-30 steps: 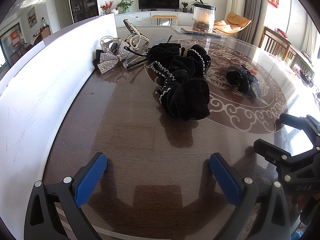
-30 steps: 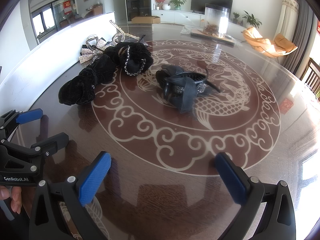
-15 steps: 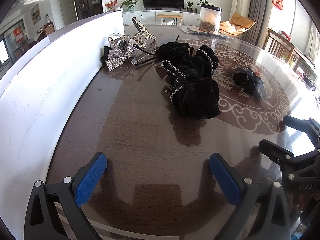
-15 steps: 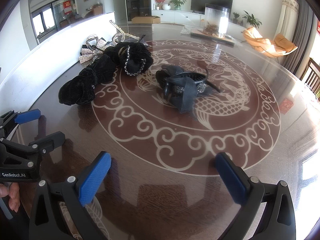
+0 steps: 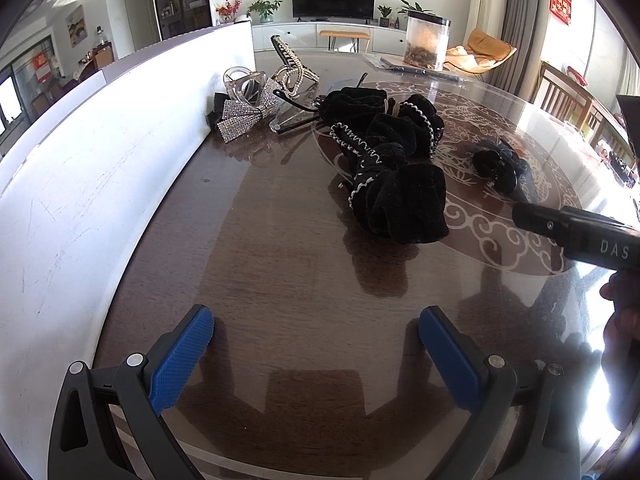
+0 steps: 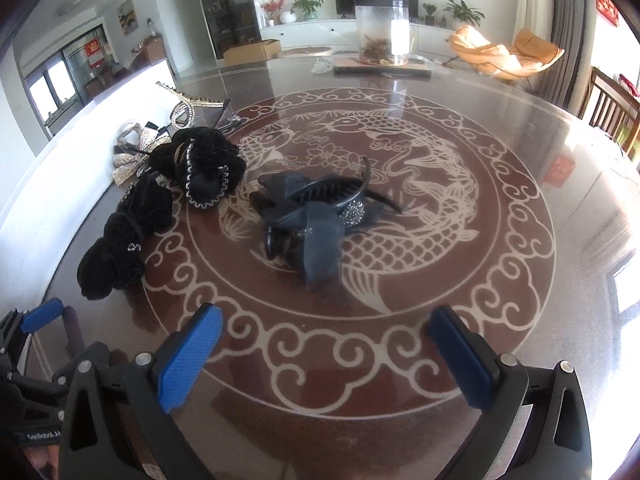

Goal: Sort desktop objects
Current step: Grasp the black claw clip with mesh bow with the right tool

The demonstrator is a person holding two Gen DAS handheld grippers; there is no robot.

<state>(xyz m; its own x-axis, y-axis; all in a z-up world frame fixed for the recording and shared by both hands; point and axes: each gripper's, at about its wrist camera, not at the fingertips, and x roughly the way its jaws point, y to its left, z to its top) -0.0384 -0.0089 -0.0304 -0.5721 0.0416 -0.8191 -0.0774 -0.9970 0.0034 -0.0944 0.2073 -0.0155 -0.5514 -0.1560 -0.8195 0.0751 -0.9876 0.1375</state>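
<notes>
Now the right gripper (image 6: pixel 324 356) faces the dark bow clip (image 6: pixel 316 216), jaws spread as if to take it, while the left gripper (image 5: pixel 316 356) waits, equally spread, near the black scrunchies (image 5: pixel 392 176).

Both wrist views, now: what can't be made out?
- Right gripper, left view: cut off by the right edge, so its fingers are out of frame.
- Left gripper, right view: mostly cut by the left edge.
- Clear clip, right view: hidden behind the scrunchies.
- Jar contents: blown out by glare.
- Dark clip, left view: too small for detail.
</notes>
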